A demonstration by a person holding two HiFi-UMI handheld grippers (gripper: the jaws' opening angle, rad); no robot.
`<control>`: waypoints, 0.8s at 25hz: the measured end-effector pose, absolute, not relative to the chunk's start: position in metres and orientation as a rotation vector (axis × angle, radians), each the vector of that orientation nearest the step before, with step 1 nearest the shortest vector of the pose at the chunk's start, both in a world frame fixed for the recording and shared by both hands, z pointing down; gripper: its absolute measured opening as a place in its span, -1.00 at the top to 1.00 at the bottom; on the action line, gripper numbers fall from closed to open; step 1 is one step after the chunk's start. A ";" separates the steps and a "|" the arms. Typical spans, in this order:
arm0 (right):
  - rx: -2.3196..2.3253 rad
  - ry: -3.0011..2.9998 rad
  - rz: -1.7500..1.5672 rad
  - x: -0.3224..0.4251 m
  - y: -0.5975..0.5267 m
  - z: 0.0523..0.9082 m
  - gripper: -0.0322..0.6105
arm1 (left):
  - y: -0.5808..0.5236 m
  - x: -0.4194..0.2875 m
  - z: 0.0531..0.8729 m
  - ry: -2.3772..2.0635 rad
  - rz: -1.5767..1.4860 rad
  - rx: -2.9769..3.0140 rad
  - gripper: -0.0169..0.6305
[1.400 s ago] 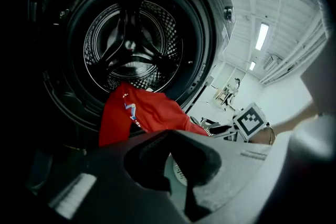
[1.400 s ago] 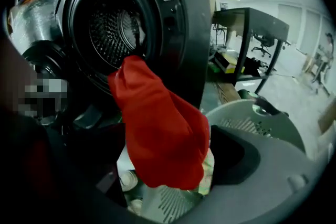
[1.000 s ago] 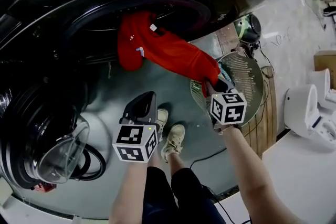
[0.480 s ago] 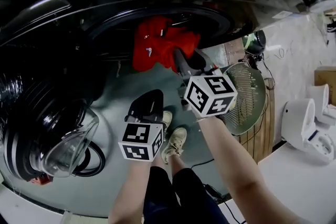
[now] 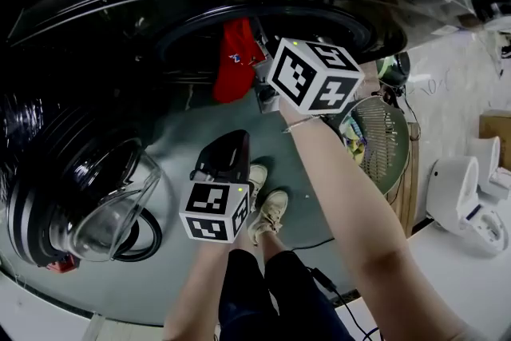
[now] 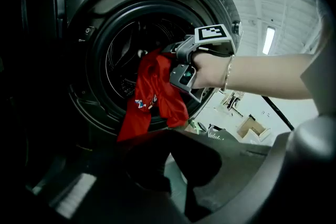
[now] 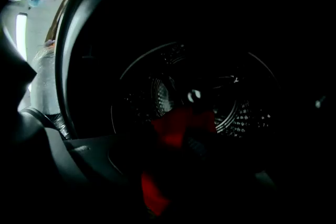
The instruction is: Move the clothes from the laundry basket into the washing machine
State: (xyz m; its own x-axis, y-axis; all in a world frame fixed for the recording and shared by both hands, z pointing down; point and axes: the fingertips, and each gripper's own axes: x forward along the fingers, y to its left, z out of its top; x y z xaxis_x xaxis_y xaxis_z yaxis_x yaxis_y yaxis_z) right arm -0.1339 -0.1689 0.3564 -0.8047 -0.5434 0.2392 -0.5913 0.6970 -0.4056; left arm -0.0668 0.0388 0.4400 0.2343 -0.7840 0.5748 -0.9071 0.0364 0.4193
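Right claw point(image 5: 259, 81) grips a red shirt point(image 5: 233, 60) at the mouth of the washing machine point(image 5: 192, 28), and the cloth hangs down over the opening's lower rim. Left claw point(image 5: 227, 152) is closed on nothing, lower down in front of the machine.

The garment point(image 5: 233, 64) I see at the washing machine point(image 5: 104, 12) is bright red, with a small white and blue print on it. The machine is glossy dark grey, nearly black. Its drum point(image 6: 119, 63) is silvery metal speckled with fine holes. The cubes on my left gripper point(image 5: 229, 146) and right gripper point(image 5: 260, 84) are white with black square markers, and the left gripper's body is black. The laundry basket point(image 5: 382, 141) is pale grey-green with thin ribs. The floor point(image 5: 299, 188) is dull grey-green, the shoes point(image 5: 268, 212) cream, the trousers point(image 5: 254, 291) dark navy.
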 end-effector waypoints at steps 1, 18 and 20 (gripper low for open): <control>0.928 -2.776 0.749 -0.137 -0.168 0.363 0.36 | 0.039 -0.067 0.440 -1.567 0.211 1.764 0.62; 1.017 -2.280 0.881 -0.062 -0.099 0.534 -1.00 | 0.052 -0.086 0.456 -1.619 0.183 1.719 0.62; 1.009 -2.244 0.879 -0.067 -0.093 0.553 -1.00 | 0.056 -0.085 0.462 -1.621 0.167 1.712 0.62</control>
